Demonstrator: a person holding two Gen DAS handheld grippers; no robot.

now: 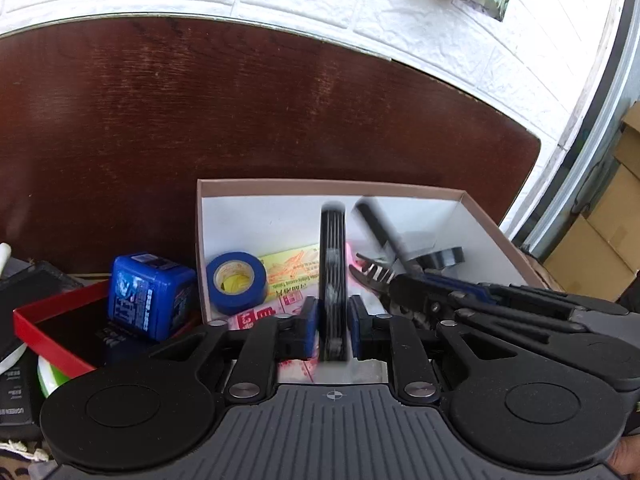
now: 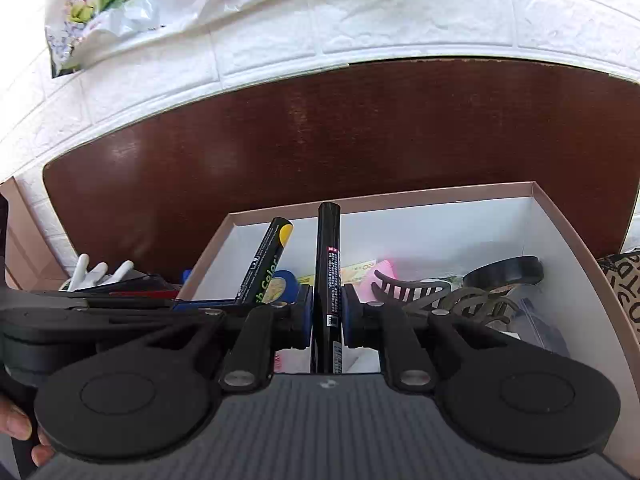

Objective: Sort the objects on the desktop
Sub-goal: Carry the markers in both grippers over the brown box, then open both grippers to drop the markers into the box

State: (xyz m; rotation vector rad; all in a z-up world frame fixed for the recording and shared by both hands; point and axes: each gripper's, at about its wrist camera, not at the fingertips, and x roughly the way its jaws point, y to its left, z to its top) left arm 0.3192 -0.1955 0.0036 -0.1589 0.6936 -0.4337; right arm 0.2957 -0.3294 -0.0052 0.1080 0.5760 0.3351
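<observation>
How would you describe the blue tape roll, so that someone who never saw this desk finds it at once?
Look at the open cardboard box with white inside walls on the dark wooden desk. In its near-left corner lies the blue tape roll, beside a yellow card. It is the only blue ring there; the other roll is black.

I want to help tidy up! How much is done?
Done: blue tape and a hair claw lie in the box. In hand: the right gripper grips a black marker; the open left gripper straddles a black disc. Left: the blue cube outside.
</observation>
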